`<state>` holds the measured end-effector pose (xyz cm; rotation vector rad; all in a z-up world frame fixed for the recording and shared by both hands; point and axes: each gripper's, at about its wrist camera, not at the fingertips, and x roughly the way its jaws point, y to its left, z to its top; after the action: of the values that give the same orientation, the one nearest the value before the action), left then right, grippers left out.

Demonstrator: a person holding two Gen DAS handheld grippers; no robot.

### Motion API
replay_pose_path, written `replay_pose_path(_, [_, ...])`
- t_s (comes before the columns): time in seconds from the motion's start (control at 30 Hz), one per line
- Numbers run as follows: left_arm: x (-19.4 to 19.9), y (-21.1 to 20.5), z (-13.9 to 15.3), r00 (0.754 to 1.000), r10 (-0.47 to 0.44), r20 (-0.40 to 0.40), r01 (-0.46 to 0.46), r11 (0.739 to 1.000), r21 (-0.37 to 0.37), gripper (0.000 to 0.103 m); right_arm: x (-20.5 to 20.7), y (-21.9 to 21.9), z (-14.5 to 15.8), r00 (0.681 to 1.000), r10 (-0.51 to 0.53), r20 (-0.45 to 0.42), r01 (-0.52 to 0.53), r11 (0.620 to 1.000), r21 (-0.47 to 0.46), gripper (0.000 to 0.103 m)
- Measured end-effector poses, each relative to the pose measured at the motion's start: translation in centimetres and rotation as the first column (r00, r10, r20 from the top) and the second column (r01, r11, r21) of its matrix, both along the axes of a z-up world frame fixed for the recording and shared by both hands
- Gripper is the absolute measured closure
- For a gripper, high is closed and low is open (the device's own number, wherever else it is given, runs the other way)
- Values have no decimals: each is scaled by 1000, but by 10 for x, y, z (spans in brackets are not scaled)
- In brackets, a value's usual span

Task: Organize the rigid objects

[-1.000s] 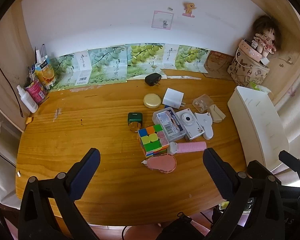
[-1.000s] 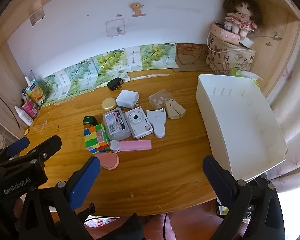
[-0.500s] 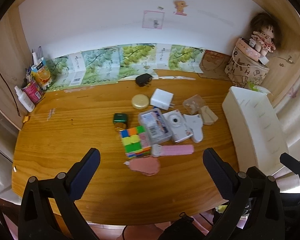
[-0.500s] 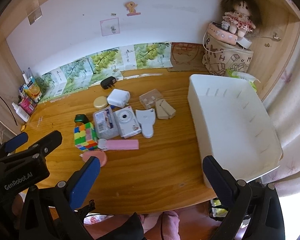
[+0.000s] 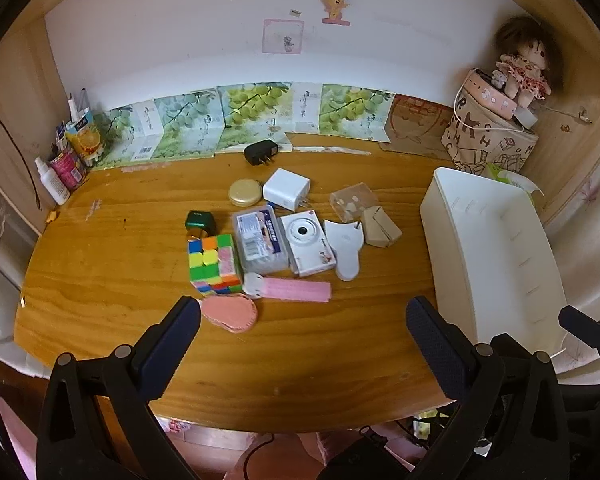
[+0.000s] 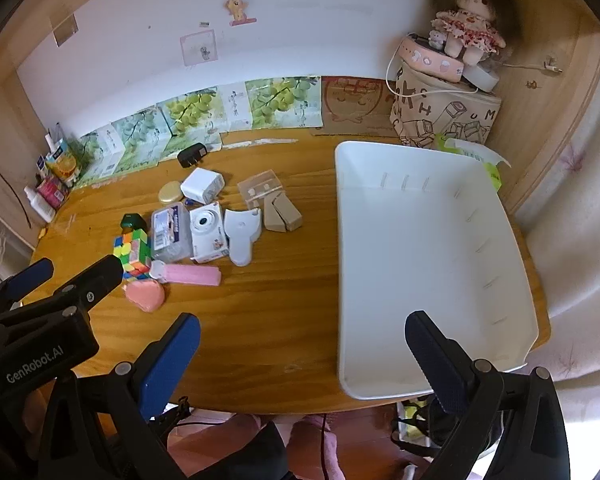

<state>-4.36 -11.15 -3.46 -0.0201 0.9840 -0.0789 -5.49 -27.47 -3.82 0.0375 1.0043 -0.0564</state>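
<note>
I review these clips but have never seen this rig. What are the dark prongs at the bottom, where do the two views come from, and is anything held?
A person holds a two-finger claw in each hand, each with a fisheye camera looking along its fingers. The left claw and right claw are both open, holding nothing. The wooden desk carries a colourful puzzle cube, a white camera, a pink strip and other small items. The white bin looks empty.

white bin (image 6: 428, 240) empty — right | clutter left | right gripper (image 6: 302, 344) spread
</note>
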Motion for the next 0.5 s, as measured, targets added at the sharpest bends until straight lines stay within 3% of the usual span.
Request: replay_pose_path(0.5, [-1,-38,-7,998,65,-15,-65,998,10,1,5,-49,-10,999,51,-16,-50,999,20,0])
